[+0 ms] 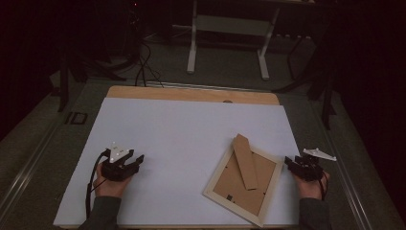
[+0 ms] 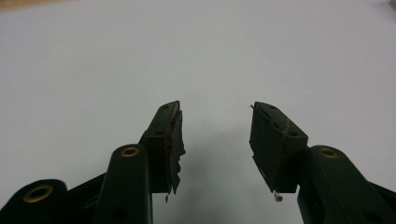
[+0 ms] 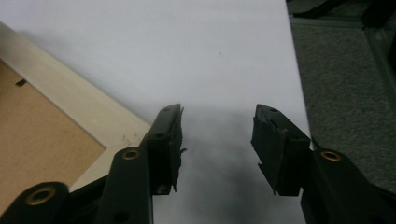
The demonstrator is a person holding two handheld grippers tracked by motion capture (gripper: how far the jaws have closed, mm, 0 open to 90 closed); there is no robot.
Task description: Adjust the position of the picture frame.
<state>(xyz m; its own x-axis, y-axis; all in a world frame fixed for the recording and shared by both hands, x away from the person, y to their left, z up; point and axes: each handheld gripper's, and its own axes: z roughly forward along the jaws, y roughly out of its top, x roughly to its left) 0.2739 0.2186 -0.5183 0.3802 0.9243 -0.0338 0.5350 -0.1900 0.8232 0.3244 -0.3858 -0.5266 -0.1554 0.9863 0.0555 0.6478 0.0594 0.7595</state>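
Hand-held gripper, right [image 1: 293, 162], jaws parted and empty, rests at three o'clock of the face-down pale wooden picture frame [image 1: 242, 178], poised to grasp its edge.

Picture frame [image 1: 243, 179] on table [image 1: 182, 129], right side

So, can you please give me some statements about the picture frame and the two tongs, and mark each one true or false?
1. The picture frame lies with its back side up. True.
2. The left tongs hold the frame. False: they are open over the bare white sheet, far from it.
3. The right tongs are open beside the frame's right edge. True.
4. The cardboard stand has been torn off and lies on the floor. False: it lies on the frame's back.
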